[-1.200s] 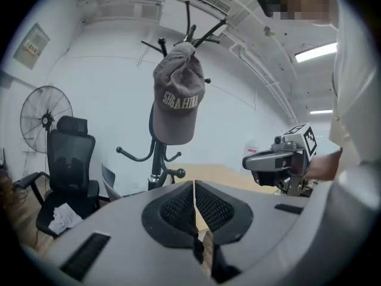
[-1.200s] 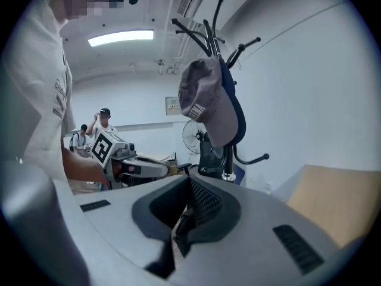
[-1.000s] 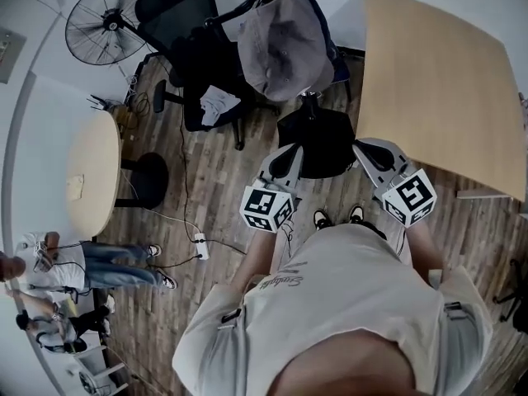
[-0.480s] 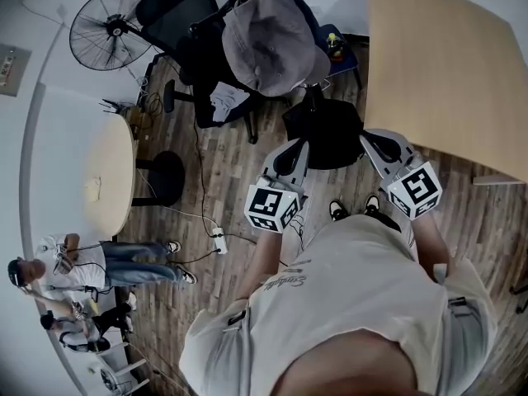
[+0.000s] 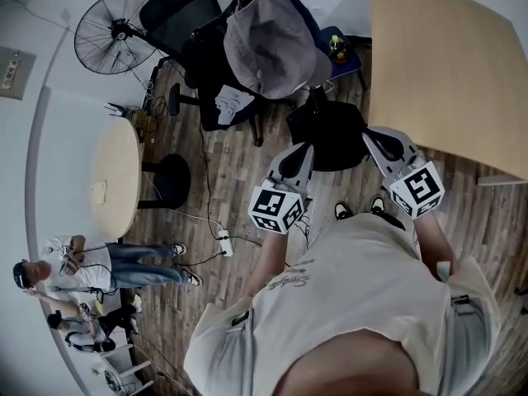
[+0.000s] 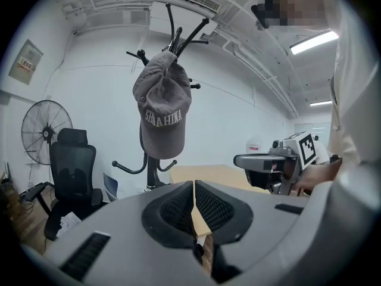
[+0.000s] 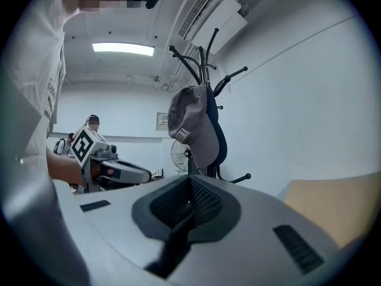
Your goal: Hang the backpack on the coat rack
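Left gripper (image 5: 303, 150) and right gripper (image 5: 372, 136) flank the backpack (image 5: 330, 130) between them

I wore a pale short-sleeved shirt (image 5: 355, 295) with script lettering and dark shoes (image 5: 342, 211); my grey left gripper (image 5: 302, 150) and right gripper (image 5: 373, 136) bore black-and-white square markers (image 5: 276, 209).

A grey cap (image 5: 268, 44) is seen hanging at the far middle, with a black office chair (image 5: 186, 19) and a standing fan (image 5: 114, 33) to its left. A pale wooden counter (image 5: 445, 64) is set at the far right and a round counter (image 5: 115, 176) at the left. A white power strip (image 5: 221, 242) is laid on the plank floor (image 5: 223, 180), with a person in jeans (image 5: 107, 262) at the near left.
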The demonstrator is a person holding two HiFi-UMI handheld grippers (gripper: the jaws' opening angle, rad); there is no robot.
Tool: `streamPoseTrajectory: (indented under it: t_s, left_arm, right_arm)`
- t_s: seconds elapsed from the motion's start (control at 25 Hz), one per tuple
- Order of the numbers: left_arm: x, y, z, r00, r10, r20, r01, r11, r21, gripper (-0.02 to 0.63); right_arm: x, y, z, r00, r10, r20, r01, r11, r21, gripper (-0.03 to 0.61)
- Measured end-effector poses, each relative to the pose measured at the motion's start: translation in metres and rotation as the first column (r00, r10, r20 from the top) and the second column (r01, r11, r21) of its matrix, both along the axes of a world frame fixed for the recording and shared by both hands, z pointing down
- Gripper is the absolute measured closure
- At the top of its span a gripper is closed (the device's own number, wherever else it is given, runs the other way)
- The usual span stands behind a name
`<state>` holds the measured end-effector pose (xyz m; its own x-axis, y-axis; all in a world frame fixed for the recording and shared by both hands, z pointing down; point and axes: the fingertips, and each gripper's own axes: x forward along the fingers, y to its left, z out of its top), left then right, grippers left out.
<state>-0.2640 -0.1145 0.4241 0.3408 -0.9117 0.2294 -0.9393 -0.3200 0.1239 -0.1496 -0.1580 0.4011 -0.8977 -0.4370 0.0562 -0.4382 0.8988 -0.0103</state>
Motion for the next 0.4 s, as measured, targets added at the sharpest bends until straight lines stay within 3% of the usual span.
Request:
streamPoseTrajectory:
  t_s: [0.4]
  left_arm:
    - [-0.018,-0.004,-0.003,0.999,-0.032,-0.003,0.032,0.999,0.020,0.592]
  right_arm:
    - [-0.016,-0.001,0.001,0.999,-0.027,-0.021,0.027,1.000,0.004,0.583]
